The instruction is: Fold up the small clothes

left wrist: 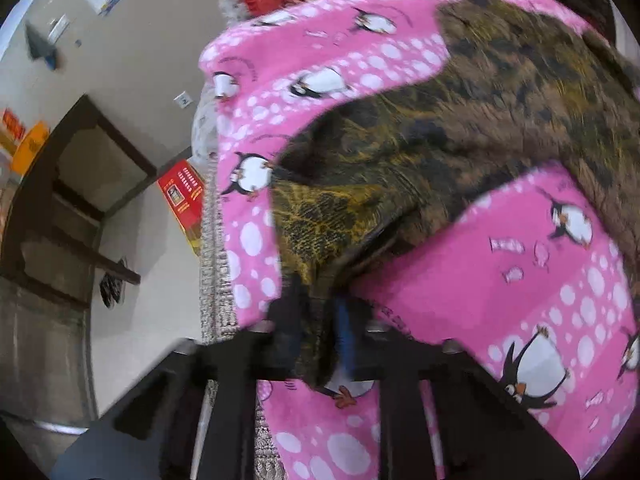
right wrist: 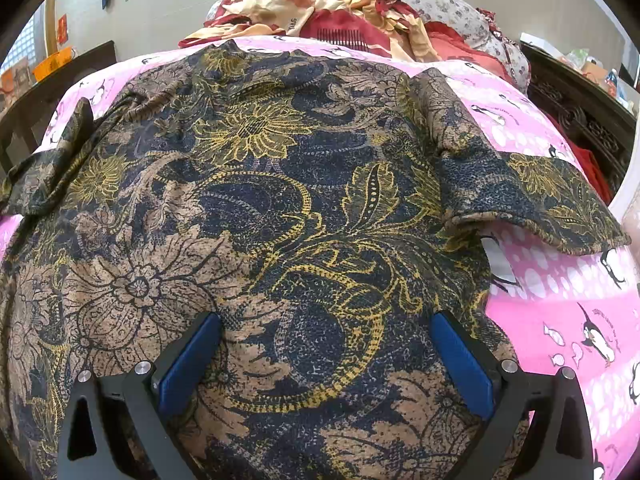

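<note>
A dark floral top (right wrist: 280, 208) in navy, tan and yellow lies spread on a pink penguin-print blanket (right wrist: 560, 304). Its short right sleeve (right wrist: 540, 200) sticks out to the right. My right gripper (right wrist: 326, 320) is open, its blue pads (right wrist: 192, 356) wide apart just above the body of the top. In the left wrist view my left gripper (left wrist: 320, 312) is shut on a bunched edge of the same top (left wrist: 440, 128), near the left edge of the blanket (left wrist: 500, 280).
A heap of red and cream bedding (right wrist: 340, 12) and a flowered pillow (right wrist: 440, 0) lie at the far end of the bed. A dark wooden shelf unit (left wrist: 68, 208) and a red box (left wrist: 184, 196) stand on the floor left of the bed. Dark carved furniture (right wrist: 580, 120) stands at the right.
</note>
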The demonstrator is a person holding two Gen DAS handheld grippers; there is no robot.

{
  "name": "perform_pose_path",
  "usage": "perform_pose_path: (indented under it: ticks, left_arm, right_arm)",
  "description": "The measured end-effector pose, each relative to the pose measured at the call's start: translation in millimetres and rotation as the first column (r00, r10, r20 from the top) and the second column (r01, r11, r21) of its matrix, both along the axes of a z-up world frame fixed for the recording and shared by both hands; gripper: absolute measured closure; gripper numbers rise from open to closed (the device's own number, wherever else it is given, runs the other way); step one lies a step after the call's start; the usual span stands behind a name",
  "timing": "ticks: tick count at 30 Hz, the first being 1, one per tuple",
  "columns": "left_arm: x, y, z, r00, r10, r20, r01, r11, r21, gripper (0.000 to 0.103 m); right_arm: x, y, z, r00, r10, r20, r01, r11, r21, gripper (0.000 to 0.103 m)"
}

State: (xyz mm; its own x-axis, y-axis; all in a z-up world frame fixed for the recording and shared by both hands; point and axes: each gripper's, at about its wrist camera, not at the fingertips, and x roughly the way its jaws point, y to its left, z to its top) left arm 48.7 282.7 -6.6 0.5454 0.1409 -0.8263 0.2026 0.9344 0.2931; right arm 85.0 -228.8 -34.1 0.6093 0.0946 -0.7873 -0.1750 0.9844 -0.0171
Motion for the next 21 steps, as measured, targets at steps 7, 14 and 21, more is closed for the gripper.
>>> perform_pose_path:
  ticks: [7,14,21]
  left_arm:
    - [-4.5,88.8,75.8,0.938,0.320,0.137,-0.229,0.863,-0.449,0.099]
    - [-34.6,170.2,137.1,0.714,0.665,0.218,-0.467,0.684,-0.560,0.101]
    - [-27.4,157.0,128.1,0.758,0.632,0.159,-0.466,0.696,-0.546,0.089]
  right_arm:
    - [0.1,0.1,-0.2,1.000,0.000,0.000,0.000,1.000,-0.001,0.000]
    - [-0.1,0.1,-0.1,1.000,0.000,0.001,0.000,1.000,-0.001,0.000]
    - [-0.6,0.0,0.1,1.000,0.001,0.002,-0.001,1.000,0.001,0.000]
